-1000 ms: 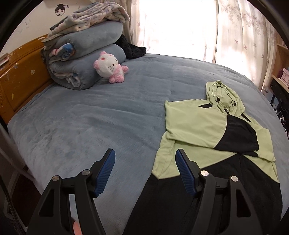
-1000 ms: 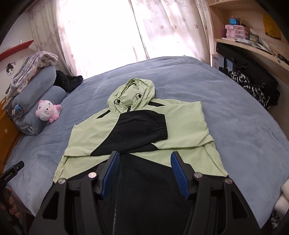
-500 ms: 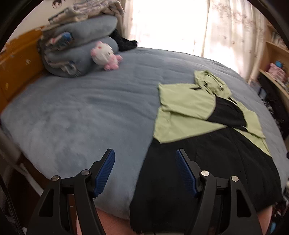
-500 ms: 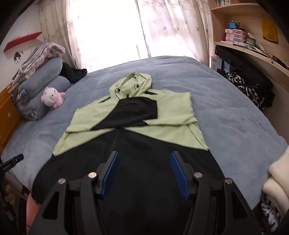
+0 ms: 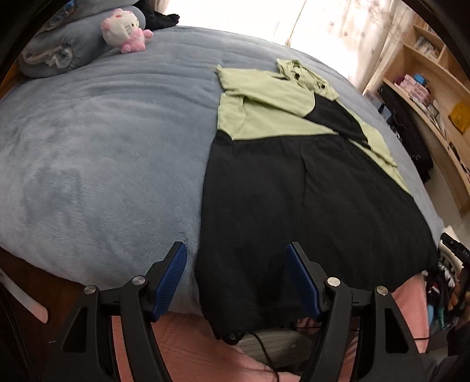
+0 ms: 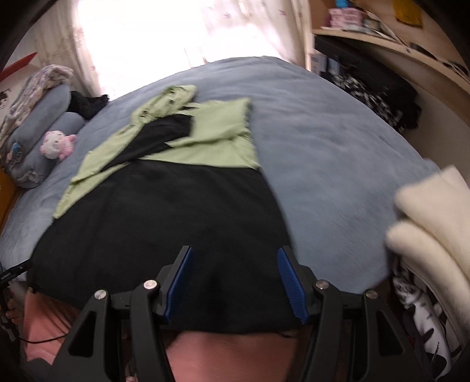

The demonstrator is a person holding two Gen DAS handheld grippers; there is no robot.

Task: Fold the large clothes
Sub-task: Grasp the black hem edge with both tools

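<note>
A large hooded garment (image 5: 293, 182) (image 6: 164, 205), light green on top and black below, lies flat on the blue bed with both sleeves folded across its chest. Its black hem hangs over the near bed edge. My left gripper (image 5: 236, 271) hovers open over the hem's left corner, blue pads apart with nothing pressed between them. My right gripper (image 6: 235, 273) stands open over the hem's right corner, also clear of the cloth.
The blue bedspread (image 5: 102, 147) (image 6: 337, 176) spreads wide around the garment. A pink plush toy (image 5: 124, 26) (image 6: 57, 144) and rolled blankets (image 5: 58, 50) sit at the head. Shelves (image 5: 426, 73) line the right wall. A cream fabric pile (image 6: 431, 223) lies at the right. Pink cloth (image 5: 191, 346) and a cable run below the bed edge.
Both grippers have pulled back toward the foot of the bed and dropped lower, the right one sliding toward the hem's right corner. Their jaws stay equally apart. The garment has not moved.
</note>
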